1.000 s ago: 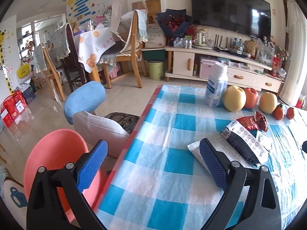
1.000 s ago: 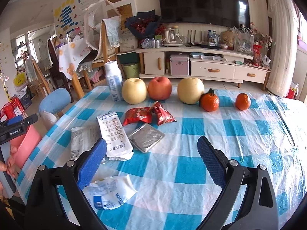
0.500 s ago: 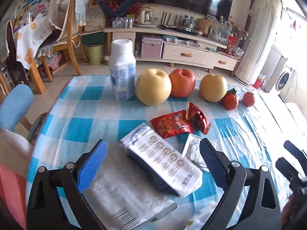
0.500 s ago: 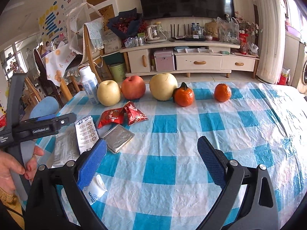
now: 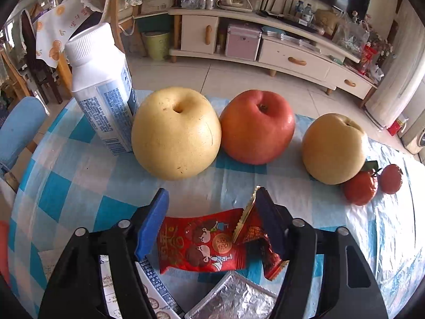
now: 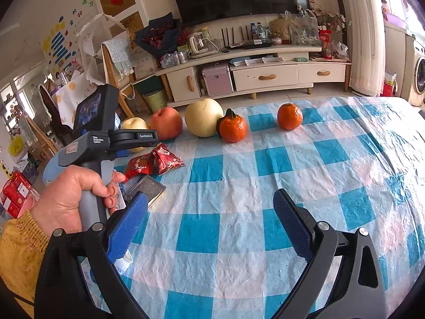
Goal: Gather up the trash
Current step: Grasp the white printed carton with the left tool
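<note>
A red snack wrapper (image 5: pixel 202 242) with a torn, crumpled end lies on the blue-checked tablecloth (image 5: pixel 79 175). My left gripper (image 5: pixel 212 194) points down over it with the wrapper between its blue pads. The jaws are closing. The right pad (image 5: pixel 268 218) touches the torn end, and the left pad stands at the wrapper's other edge. A foil wrapper (image 5: pixel 236 297) and a white printed packet (image 5: pixel 154 292) lie just behind. My right gripper (image 6: pixel 209 196) hangs open over bare cloth with nothing in it. From there I see the red wrapper (image 6: pixel 156 160), the foil wrapper (image 6: pixel 146 187) and the hand (image 6: pixel 69 199) holding the left tool.
A white bottle (image 5: pixel 102 90), two yellow pears (image 5: pixel 175 135) (image 5: pixel 334 148), a red apple (image 5: pixel 257 127) and two tangerines (image 5: pixel 361 188) stand in a row beyond the wrappers. A crumpled white wrapper (image 6: pixel 123 260) lies under my right gripper's left finger. Chairs and a TV cabinet (image 6: pixel 265 74) stand past the table.
My left gripper swept from the table's left edge across to the red wrapper, dipped toward it, and its jaws narrowed around it. My right gripper drifted right and rolled a little, staying open.
</note>
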### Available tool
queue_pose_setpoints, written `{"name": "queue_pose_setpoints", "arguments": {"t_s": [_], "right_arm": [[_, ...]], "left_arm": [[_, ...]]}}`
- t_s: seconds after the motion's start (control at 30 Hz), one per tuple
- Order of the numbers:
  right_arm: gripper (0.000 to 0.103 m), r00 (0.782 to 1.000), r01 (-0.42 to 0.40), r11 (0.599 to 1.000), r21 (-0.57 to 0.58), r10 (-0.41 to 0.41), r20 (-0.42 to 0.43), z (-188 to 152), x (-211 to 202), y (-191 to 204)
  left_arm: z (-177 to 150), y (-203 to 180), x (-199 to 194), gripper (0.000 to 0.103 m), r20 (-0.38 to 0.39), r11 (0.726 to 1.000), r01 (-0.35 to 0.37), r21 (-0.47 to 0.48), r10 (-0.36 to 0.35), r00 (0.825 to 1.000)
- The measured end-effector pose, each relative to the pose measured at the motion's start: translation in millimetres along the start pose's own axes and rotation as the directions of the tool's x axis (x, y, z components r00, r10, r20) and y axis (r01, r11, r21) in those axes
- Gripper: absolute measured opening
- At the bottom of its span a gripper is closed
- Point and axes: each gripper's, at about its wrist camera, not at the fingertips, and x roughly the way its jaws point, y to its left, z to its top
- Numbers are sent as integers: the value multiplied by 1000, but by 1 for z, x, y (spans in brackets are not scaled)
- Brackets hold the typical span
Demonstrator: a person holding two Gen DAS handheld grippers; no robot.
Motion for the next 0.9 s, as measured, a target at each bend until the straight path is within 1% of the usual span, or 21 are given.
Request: {"name": "queue_pose_setpoints", "arguments": {"t_s": [0.03,0.1,0.13,0.2,0.27,0.3,0.43,0.53,0.7,0.8,0.83,0.9], "right_arm": [[96,1000,2,1000,2,-2,-2,0,0,-2],[96,1000,6,1000,6,-6,-7,1,1,-5],[96,1000,6,1000,8,-6,-11,1,1,-7],[96,1000,7,1000,12,-6,-14,1,1,-10],[96,1000,7,1000,17,-7,-9,1,0,-11],[96,1000,6,1000,19,-6,-7,2,-1,-11],[96,1000,1,1000,18,-1,-16,1,-1,-12],[96,999,-1,1000,18,2,-36,0,3,-13],[96,997,-10,1000,29,12,-73,-2,8,-18],[96,995,-16,999,37,20,-98,-5,12,-21],[96,994,-20,999,38,23,-105,-6,13,-21],[96,992,-31,999,32,35,-119,-7,17,-20]], "left_arm": [[0,-2,5,57,-14,1000,-12,6,12,1000],[-4,-5,13,55,-43,999,-29,22,30,999],[-6,-4,12,55,-35,1000,-23,19,24,999],[-11,-4,9,54,-46,1000,1,23,0,999],[-20,-7,5,53,-53,999,18,43,-16,998],[-26,-9,2,51,-58,998,30,56,-27,998],[-56,-16,-16,51,-58,990,64,123,-58,997],[-86,-26,-33,50,-49,975,67,213,-57,997],[-128,-25,-63,50,-70,951,136,277,-121,990],[-143,-10,-82,50,-94,943,222,246,-205,974],[-146,-2,-91,50,-77,944,232,236,-220,973],[-148,13,-113,51,-12,945,238,223,-242,970]]}}
